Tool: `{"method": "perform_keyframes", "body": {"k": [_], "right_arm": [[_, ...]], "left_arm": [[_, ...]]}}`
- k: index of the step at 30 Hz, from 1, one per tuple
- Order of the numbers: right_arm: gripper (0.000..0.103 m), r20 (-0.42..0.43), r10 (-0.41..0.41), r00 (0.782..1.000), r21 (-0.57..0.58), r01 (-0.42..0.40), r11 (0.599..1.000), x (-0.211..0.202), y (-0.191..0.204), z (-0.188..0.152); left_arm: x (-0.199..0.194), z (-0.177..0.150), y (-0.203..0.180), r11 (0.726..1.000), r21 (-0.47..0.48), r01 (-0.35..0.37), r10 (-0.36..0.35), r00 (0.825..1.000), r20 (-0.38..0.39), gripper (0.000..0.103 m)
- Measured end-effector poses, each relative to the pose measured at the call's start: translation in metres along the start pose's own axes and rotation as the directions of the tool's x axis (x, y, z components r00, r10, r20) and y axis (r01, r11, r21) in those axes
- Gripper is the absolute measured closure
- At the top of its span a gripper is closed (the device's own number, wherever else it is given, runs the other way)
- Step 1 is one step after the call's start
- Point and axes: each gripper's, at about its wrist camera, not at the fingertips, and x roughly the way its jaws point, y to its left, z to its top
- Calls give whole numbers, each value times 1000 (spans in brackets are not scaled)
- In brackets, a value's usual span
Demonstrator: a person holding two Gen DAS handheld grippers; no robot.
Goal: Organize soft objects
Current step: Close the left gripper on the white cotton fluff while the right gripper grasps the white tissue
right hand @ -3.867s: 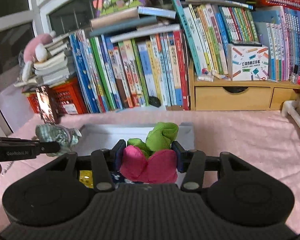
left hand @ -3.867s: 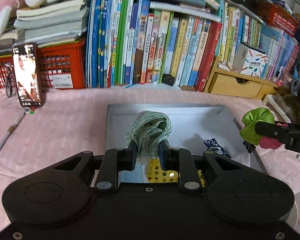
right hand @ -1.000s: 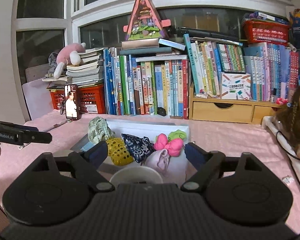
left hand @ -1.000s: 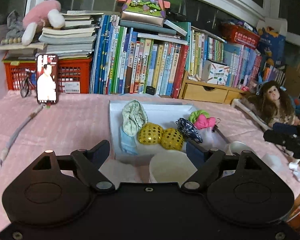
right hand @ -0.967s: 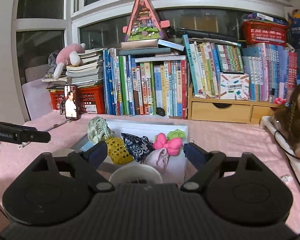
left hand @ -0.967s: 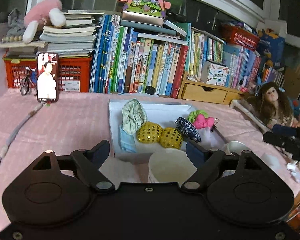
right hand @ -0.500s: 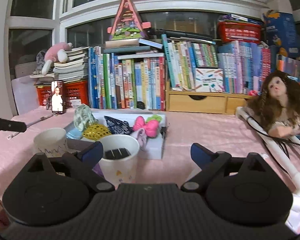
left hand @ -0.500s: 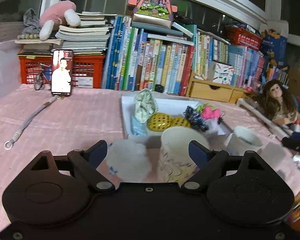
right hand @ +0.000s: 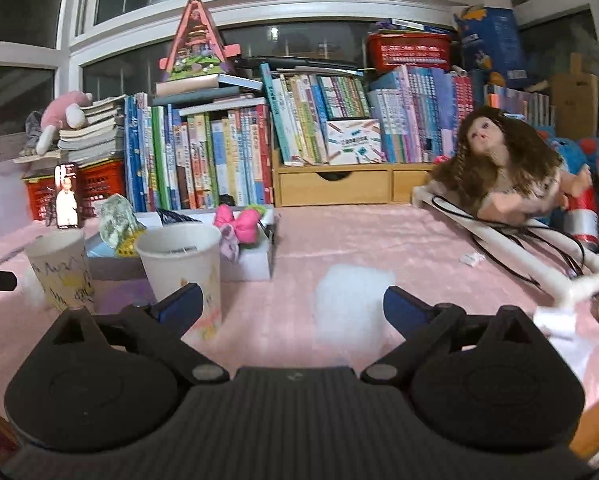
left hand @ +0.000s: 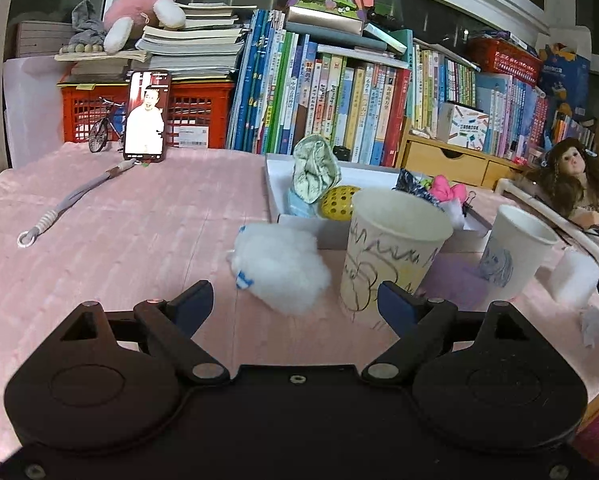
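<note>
Both grippers have dropped toward the pink tablecloth [left hand: 139, 240], left gripper [left hand: 295, 304] spread empty just before a fluffy white cotton wad [left hand: 279, 268] beside the scribbled paper cup [left hand: 391, 256], right gripper [right hand: 291, 304], jaws just widened, framing another white wad [right hand: 351, 300].

Fluffy white cotton wad [left hand: 280, 267], paper cup [left hand: 393, 246], seemingly ribbed pink tablecloth [left hand: 119, 240]

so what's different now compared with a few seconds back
Both grippers let go of their loads. The striped green cloth that the left gripper held and the pink-and-green bow that the right gripper held now lie in the white tray. Both pulled back and sank, jaws just opening, nothing between them, facing white cotton tufts beside paper cups. Books and phone stayed.
</note>
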Motion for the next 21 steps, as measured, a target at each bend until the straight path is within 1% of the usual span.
{"method": "perform_keyframes", "body": {"k": [6, 13, 17, 21], "right_arm": [[2, -33, -34, 999, -19, 33, 999, 3, 2, -15], [2, -50, -58, 997, -15, 57, 998, 5, 2, -26], [3, -60, -66, 996, -30, 64, 997, 6, 3, -29], [8, -72, -71, 995, -42, 68, 997, 7, 5, -31]], "left_arm": [[12, -9, -1, 1000, 2, -28, 28, 1000, -10, 15], [26, -5, -3, 999, 11, -47, 47, 999, -1, 15], [36, -1, -1, 998, -8, -65, 65, 998, -5, 21], [49, 5, 6, 995, -77, -66, 64, 998, -30, 27]]}}
